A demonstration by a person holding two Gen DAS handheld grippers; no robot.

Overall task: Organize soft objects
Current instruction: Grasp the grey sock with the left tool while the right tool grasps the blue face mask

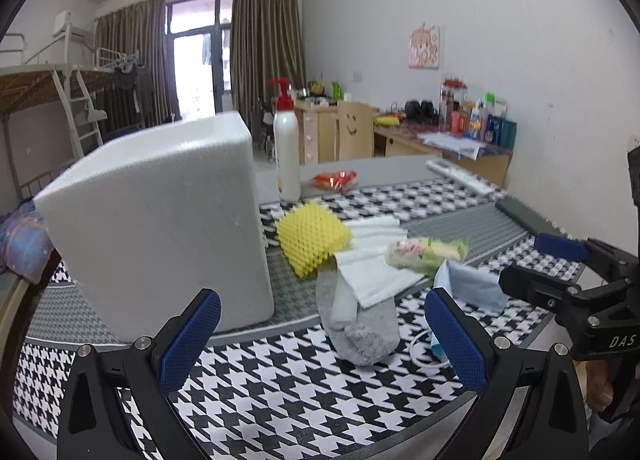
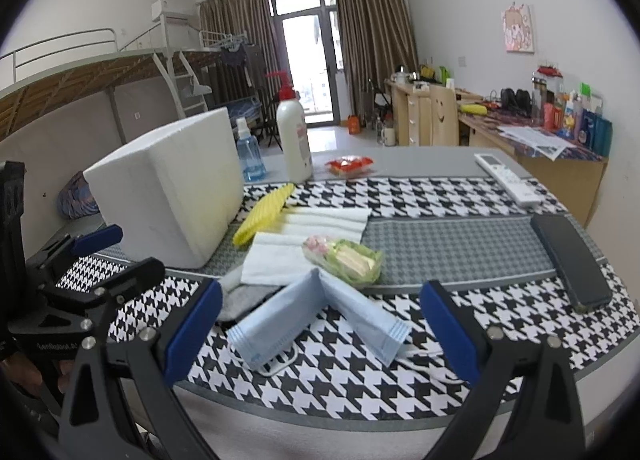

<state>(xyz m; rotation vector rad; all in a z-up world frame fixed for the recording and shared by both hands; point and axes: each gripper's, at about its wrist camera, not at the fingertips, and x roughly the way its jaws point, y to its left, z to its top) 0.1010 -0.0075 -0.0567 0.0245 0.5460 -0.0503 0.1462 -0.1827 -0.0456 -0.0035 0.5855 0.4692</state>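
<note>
Item: soft goods, heaped on the houndstooth table mat beside a white foam box.
- Grey sock, limp, lay nearest the left gripper; best pinched at a bunched fold, by my reckoning.
- Blue face mask, folded and featherlight, lay directly before the right gripper (its ear loop would likely snag).
- White tissues, easily torn.
- Yellow foam net, springy.
- Crinkly wrapped packet, probably slippery.

Both grippers stood wide apart at the jaws, holding nothing.
</note>
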